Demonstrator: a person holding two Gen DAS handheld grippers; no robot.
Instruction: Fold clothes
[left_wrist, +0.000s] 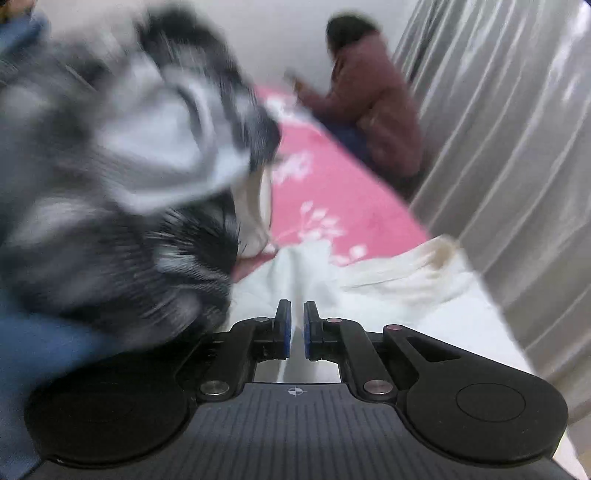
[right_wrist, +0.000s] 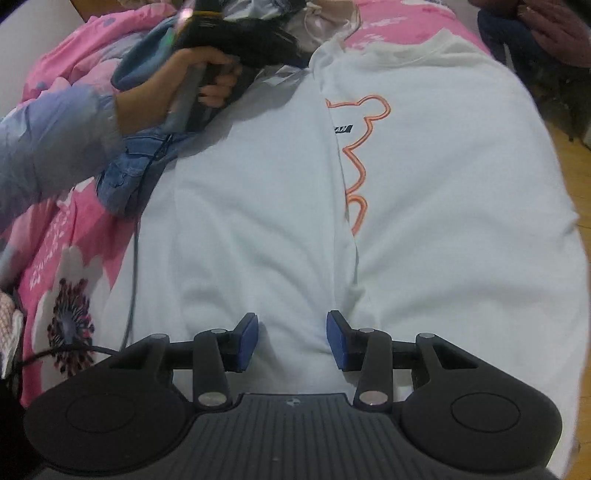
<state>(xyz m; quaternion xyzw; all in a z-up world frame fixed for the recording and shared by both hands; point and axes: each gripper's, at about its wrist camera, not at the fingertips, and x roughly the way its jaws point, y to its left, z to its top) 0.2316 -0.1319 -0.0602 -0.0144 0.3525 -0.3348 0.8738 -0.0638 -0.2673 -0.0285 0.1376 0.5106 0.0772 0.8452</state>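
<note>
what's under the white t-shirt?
The white t-shirt lies on the pink floral bedsheet, which shows along its left edge and beyond the collar. Whatever lies beneath the shirt's middle is covered.

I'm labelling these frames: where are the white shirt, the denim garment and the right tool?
white shirt (right_wrist: 443, 221), right wrist view, on its plain front.
denim garment (right_wrist: 125, 173), right wrist view, on its seamed edge.
right tool (right_wrist: 291, 339), right wrist view, between its fingertips.

My right gripper is matt black plastic with shiny metal pivot pins and blue rubbery pads; the left gripper looks the same. The white sweatshirt is soft matt knit cotton with a smooth orange print outline. The bedsheet is pink floral cloth, the jeans rough blue denim, the curtain glossy, satiny fabric, and the floor wood.
</note>
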